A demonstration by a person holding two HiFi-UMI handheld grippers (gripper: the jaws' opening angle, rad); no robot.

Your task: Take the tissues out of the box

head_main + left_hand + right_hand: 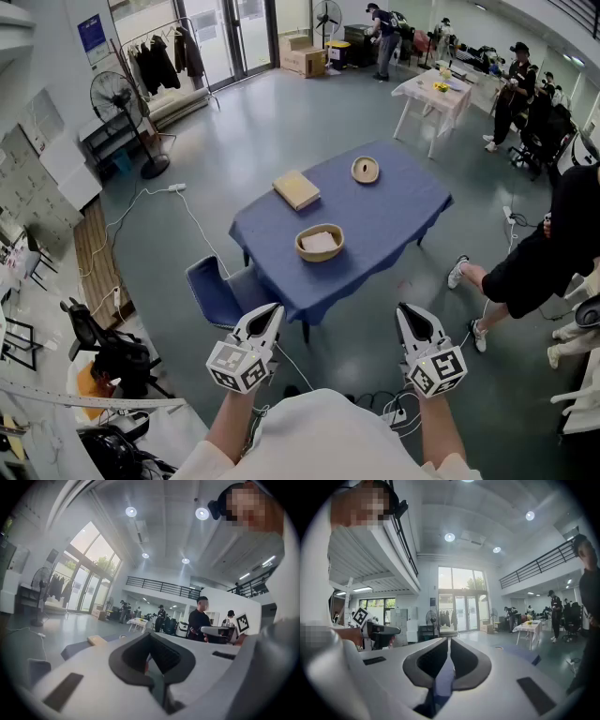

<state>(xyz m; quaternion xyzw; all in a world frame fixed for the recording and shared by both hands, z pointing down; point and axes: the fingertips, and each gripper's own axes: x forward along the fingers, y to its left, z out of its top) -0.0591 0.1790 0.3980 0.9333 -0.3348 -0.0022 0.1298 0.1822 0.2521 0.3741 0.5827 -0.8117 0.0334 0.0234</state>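
Gripping nothing, left tool and right tool are shut; tissue shows only overhead.

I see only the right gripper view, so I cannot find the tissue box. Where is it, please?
Observer: The tissue box lies flat on the blue table, toward its far left corner.
Operator: Is anything between me and the box?
Observer: A bowl with something white inside stands on the table, nearer the front edge.
Operator: Is the left gripper close to the box?
Observer: No. The left gripper is shut and empty, held near the person's body, short of the table.
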